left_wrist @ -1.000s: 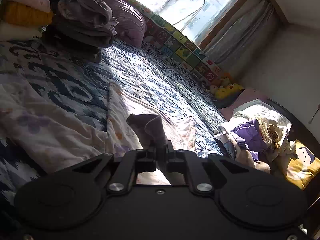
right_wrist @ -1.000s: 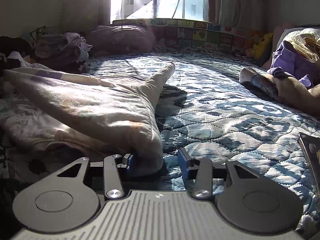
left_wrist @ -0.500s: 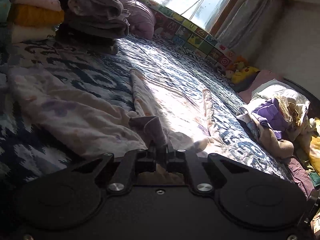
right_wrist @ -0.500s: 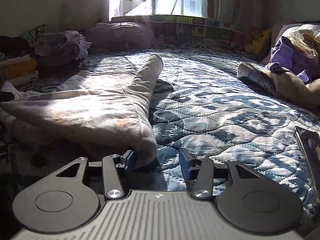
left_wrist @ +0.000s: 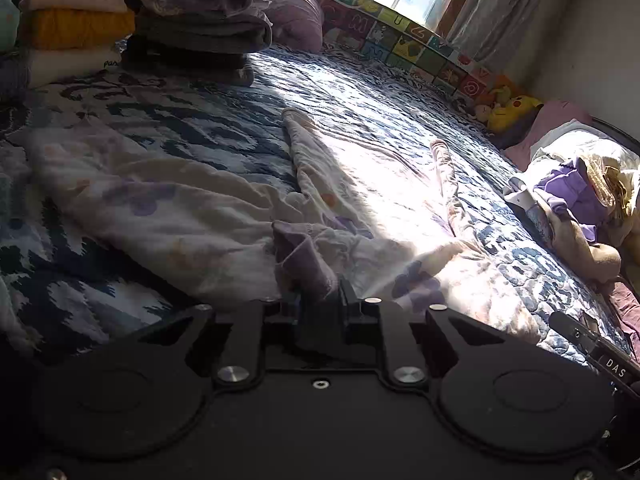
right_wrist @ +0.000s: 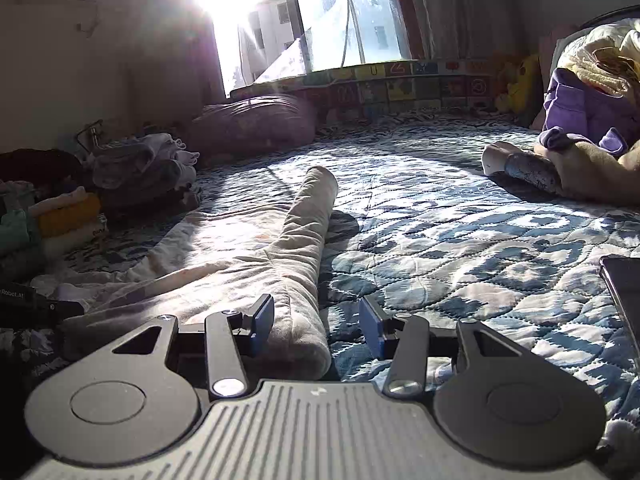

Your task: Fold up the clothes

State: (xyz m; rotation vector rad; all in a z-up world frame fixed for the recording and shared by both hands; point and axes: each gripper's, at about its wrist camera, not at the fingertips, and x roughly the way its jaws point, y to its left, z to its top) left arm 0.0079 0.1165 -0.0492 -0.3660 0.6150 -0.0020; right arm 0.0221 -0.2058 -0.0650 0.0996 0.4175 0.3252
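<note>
the pale floral garment lies spread across the blue patterned quilt, its two long legs or sleeves (hard to say which) running away toward the window. at its near edge the left gripper is pinched tight on a purplish cuff or hem of it, the cloth bunched up between the jaws. the right gripper is spread wide, with a thick rolled edge of the same garment lying between the jaws, against the left one and clear of the right.

this looks like the laying-out stage, before any real fold: one side is held, the other not yet gripped. the next move would call for closing the right jaws on that edge, then pulling the cloth flat.

further off sit stacks of folded clothes and, to the right, an unsorted heap.
</note>
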